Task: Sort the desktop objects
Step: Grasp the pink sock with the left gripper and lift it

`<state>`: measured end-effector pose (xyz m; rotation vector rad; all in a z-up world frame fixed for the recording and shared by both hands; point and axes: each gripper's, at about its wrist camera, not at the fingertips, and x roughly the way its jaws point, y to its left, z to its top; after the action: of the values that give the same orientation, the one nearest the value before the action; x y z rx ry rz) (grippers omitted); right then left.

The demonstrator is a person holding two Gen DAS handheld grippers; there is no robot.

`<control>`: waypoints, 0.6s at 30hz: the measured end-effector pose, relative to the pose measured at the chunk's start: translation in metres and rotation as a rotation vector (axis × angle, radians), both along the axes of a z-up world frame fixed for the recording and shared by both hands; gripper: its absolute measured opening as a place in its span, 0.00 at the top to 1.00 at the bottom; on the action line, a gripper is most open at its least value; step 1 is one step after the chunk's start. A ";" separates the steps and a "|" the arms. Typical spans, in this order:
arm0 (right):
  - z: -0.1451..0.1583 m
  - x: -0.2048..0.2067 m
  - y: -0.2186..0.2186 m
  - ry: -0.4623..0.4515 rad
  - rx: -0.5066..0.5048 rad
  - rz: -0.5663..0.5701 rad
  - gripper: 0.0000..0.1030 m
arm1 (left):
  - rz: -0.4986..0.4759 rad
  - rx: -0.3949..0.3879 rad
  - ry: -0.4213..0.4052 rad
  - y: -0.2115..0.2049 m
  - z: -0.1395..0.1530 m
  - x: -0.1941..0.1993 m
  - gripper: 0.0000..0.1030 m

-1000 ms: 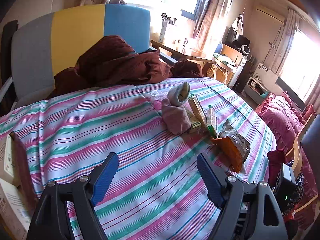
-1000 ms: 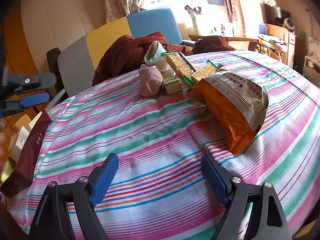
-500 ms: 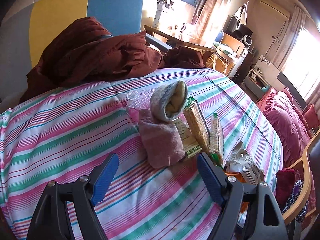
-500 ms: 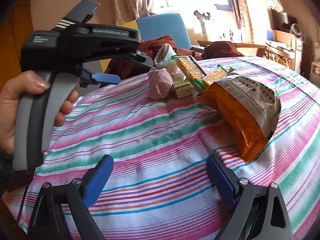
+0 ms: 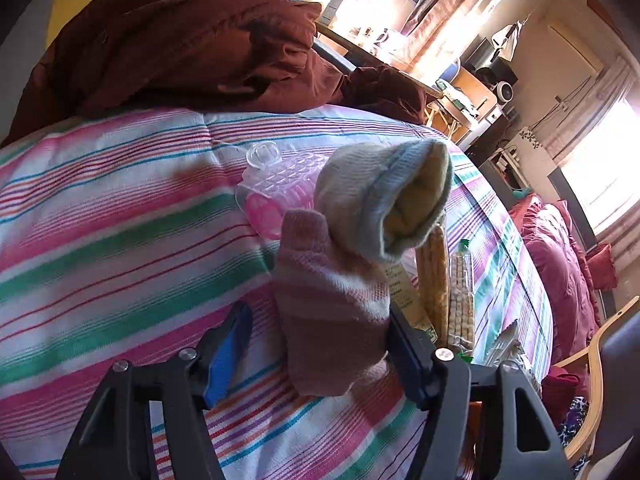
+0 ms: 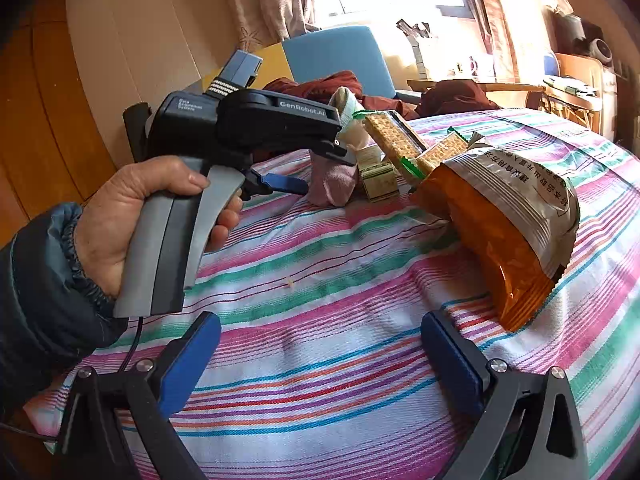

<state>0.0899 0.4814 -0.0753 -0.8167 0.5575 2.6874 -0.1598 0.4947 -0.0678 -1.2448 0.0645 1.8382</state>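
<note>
since the earlier frame the left gripper (image 5: pixel 316 344) has advanced to the pink sock (image 5: pixel 332 312), which now sits between its wide-open jaws, the right finger touching it. the sock lies on the striped cloth (image 5: pixel 100 220) under a grey sock (image 5: pixel 384 196), beside cracker packs (image 5: pixel 436 280). judged: approach done, closure pending. right gripper (image 6: pixel 316 360), jaws wide and empty, hovers near the orange snack bag (image 6: pixel 500 232).
</note>
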 end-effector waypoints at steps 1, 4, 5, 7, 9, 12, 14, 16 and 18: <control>0.000 0.000 0.000 -0.002 0.001 0.000 0.01 | 0.002 0.008 0.008 -0.006 0.002 0.003 0.41; 0.000 -0.001 0.000 -0.007 0.005 0.000 0.01 | 0.008 0.029 0.033 -0.023 0.008 0.010 0.50; 0.000 -0.001 -0.001 -0.009 0.006 0.000 0.01 | 0.012 0.030 0.047 -0.030 0.011 0.013 0.52; 0.001 -0.001 -0.001 -0.013 0.009 0.000 0.01 | 0.018 0.032 0.064 -0.045 0.015 0.017 0.55; 0.001 -0.001 -0.001 -0.018 0.013 -0.001 0.01 | 0.030 0.024 0.076 -0.063 0.016 0.021 0.58; 0.001 -0.003 -0.001 -0.028 0.021 -0.002 0.01 | 0.047 0.032 0.058 -0.084 0.015 0.020 0.59; 0.001 -0.003 -0.002 -0.034 0.028 -0.004 0.01 | 0.053 0.064 0.026 -0.097 0.016 0.019 0.57; 0.001 -0.004 -0.003 -0.041 0.037 -0.006 0.01 | 0.056 0.097 0.013 -0.104 0.023 0.022 0.52; 0.001 -0.004 -0.004 -0.045 0.042 -0.007 0.01 | 0.052 0.104 0.026 -0.103 0.031 0.024 0.49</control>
<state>0.0856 0.4777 -0.0742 -0.8596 0.4911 2.6579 -0.1358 0.3922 -0.0372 -1.1605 -0.0488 1.8787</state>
